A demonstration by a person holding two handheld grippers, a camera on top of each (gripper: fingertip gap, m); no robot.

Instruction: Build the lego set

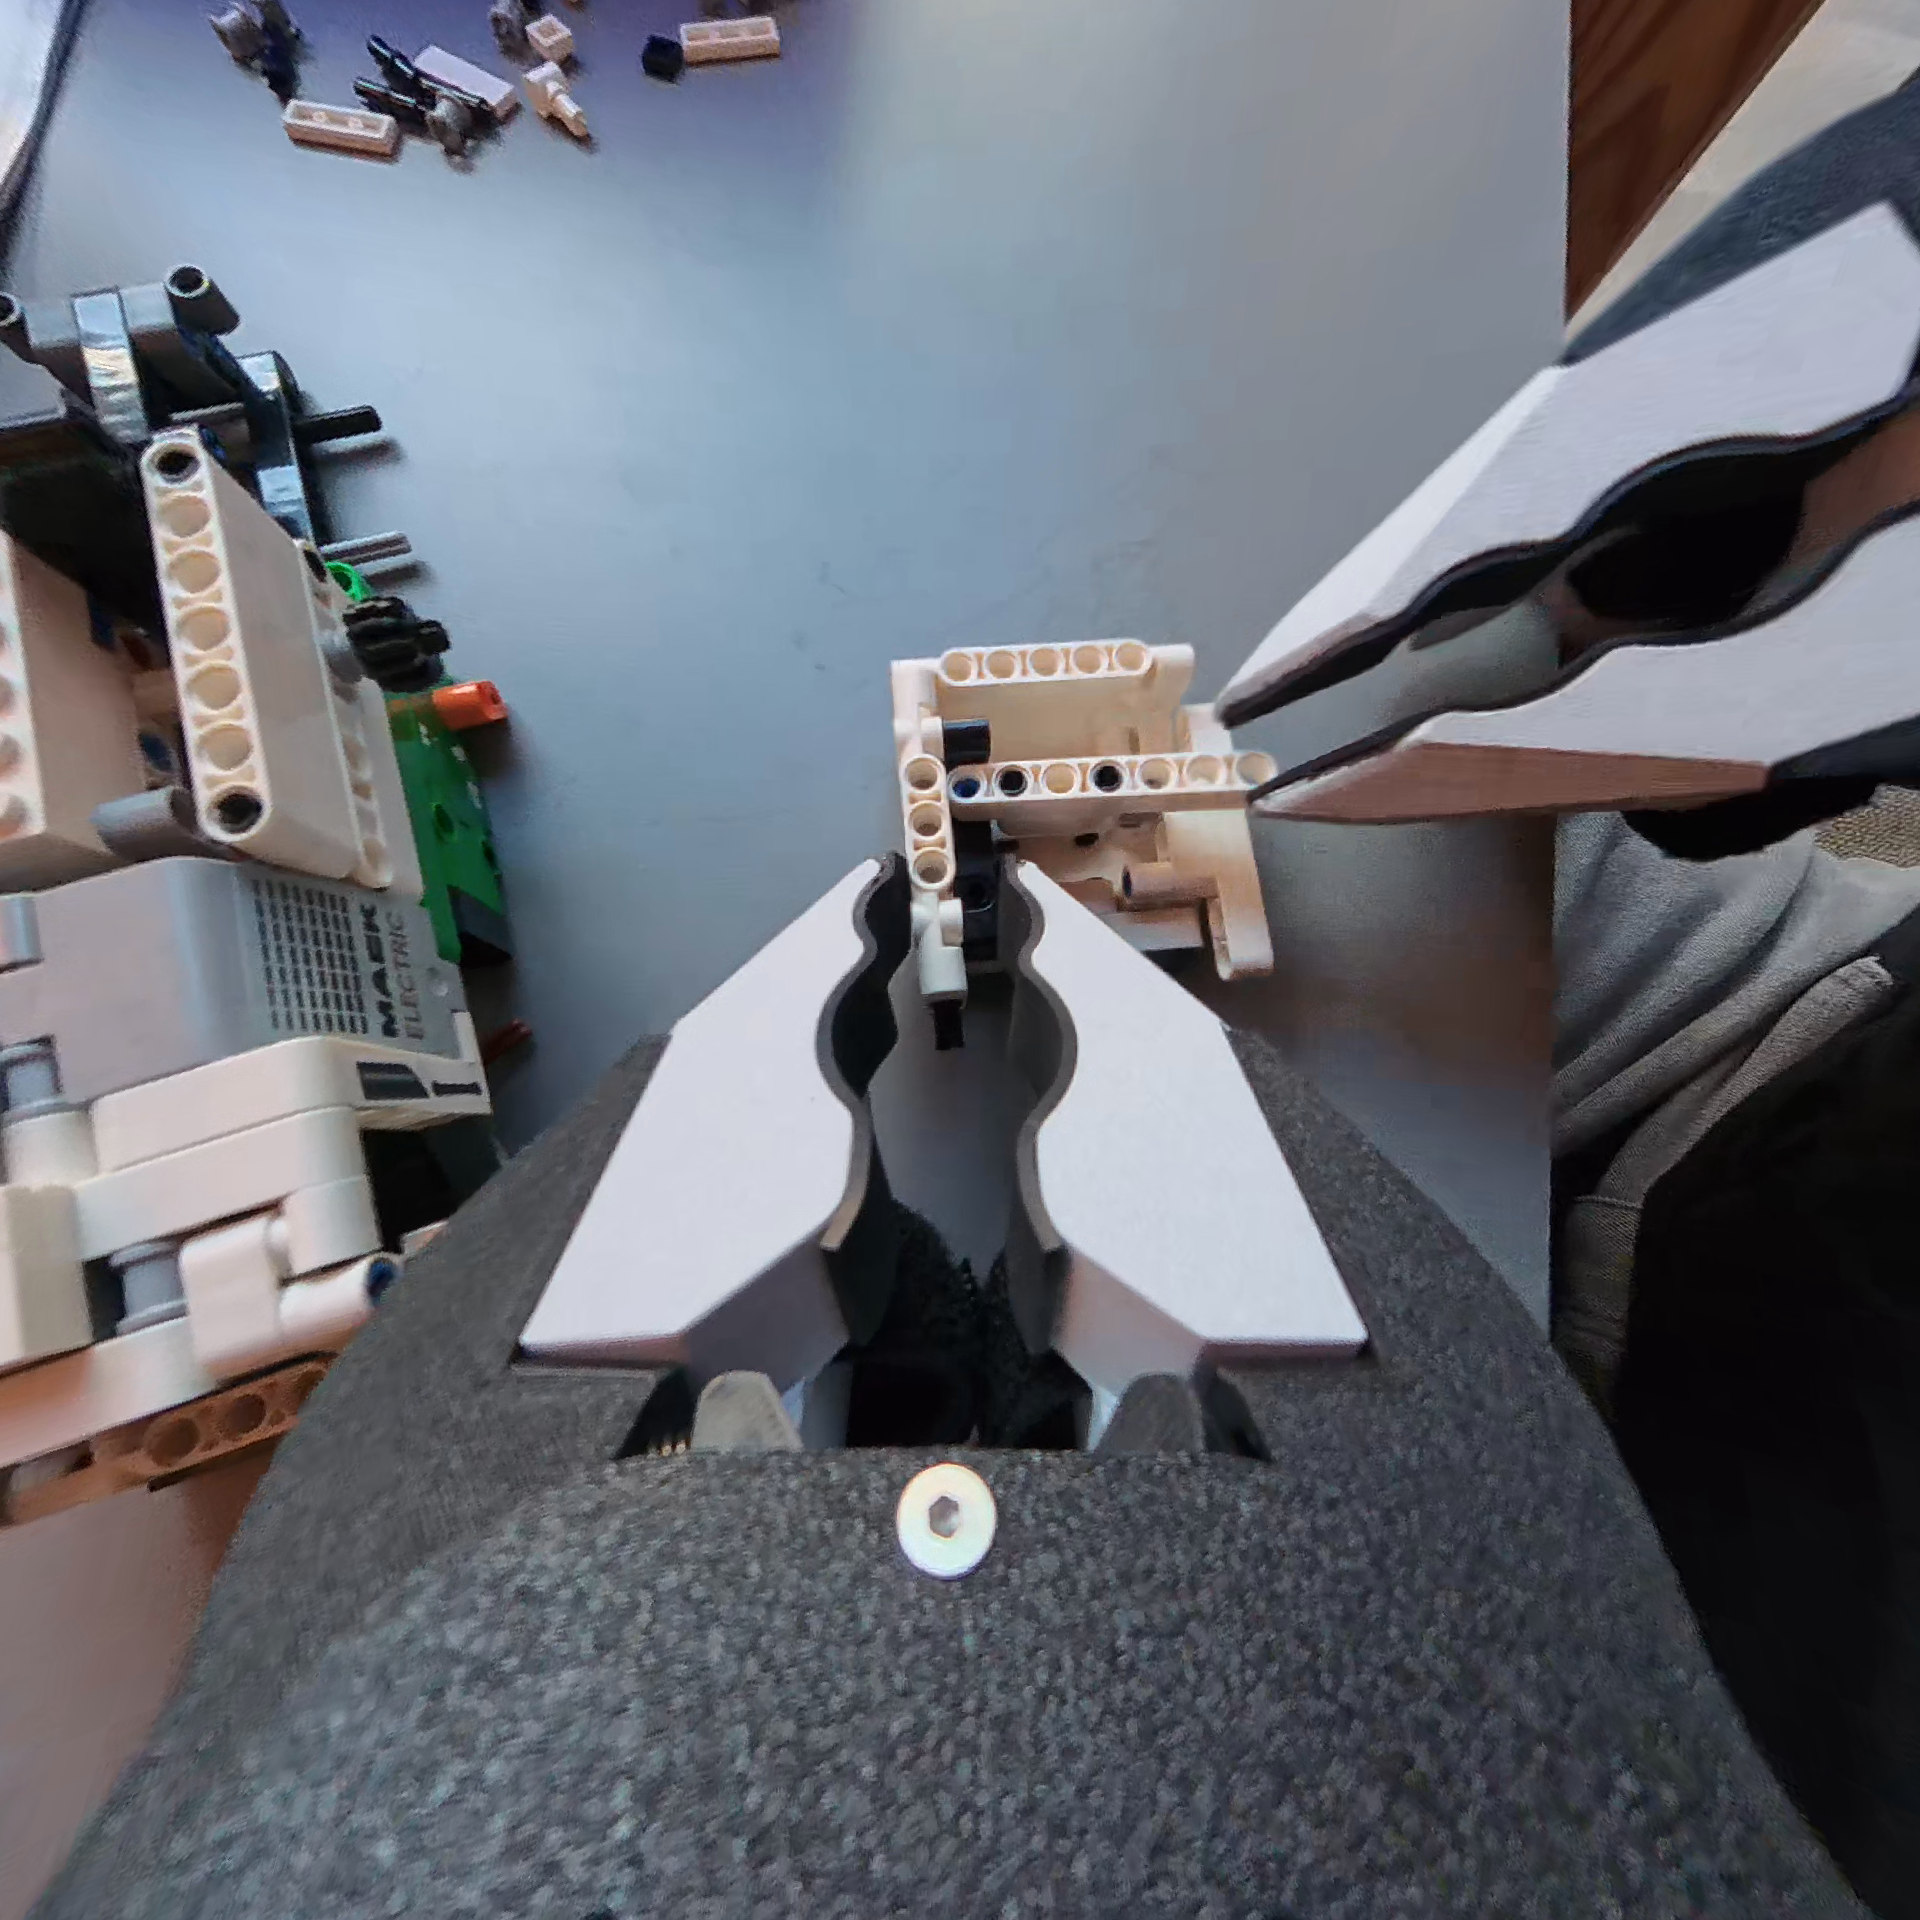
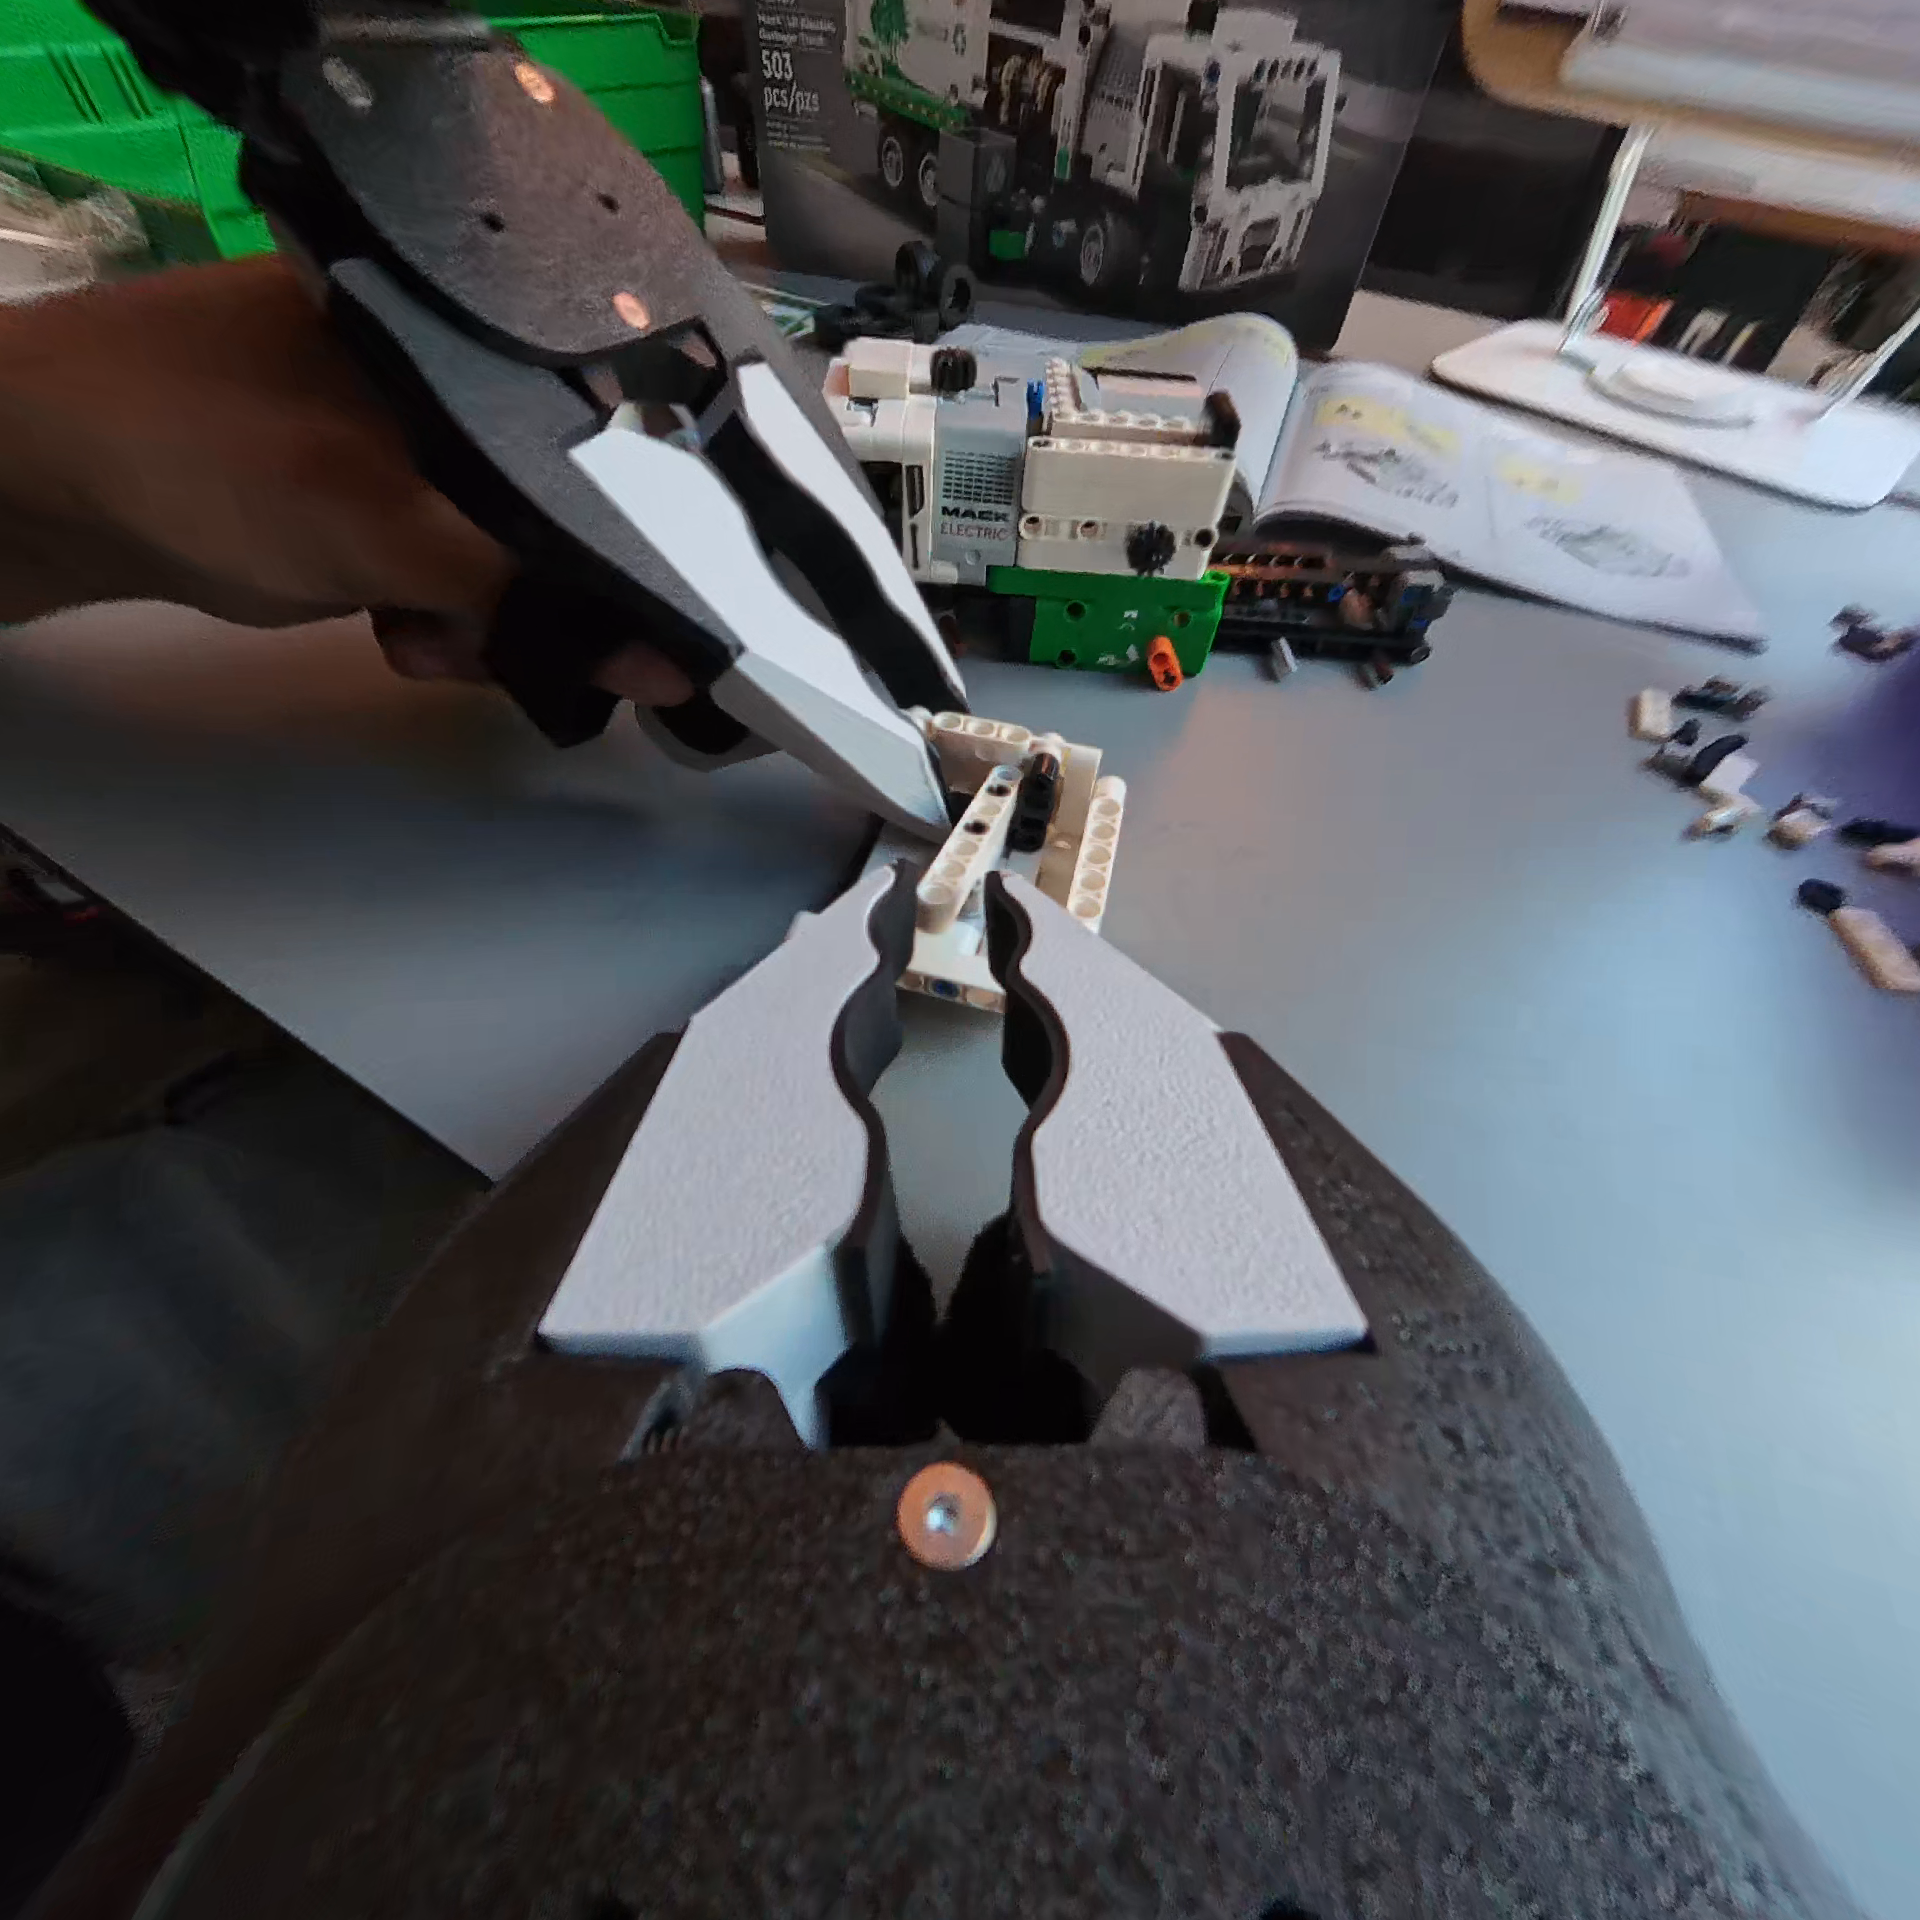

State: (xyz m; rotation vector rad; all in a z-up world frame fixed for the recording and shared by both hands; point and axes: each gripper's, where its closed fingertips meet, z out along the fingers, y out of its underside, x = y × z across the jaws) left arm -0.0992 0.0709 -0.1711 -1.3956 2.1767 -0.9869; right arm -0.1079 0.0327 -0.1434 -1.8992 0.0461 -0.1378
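A small white Lego sub-assembly with black pins sits on the grey table, in front of both grippers. My left gripper is shut on its near end, around a short white beam and a black piece. My right gripper comes in from the right, its tips closed on the end of the long white beam. In the right wrist view, my right gripper pinches that beam. There the left gripper reaches down from the upper left onto the sub-assembly.
The part-built white and green truck stands to the left, also in the right wrist view. Loose pieces lie at the far side. An open instruction booklet, the set's box and a green bin stand behind. The grippers' ends are close to 5 cm from one another.
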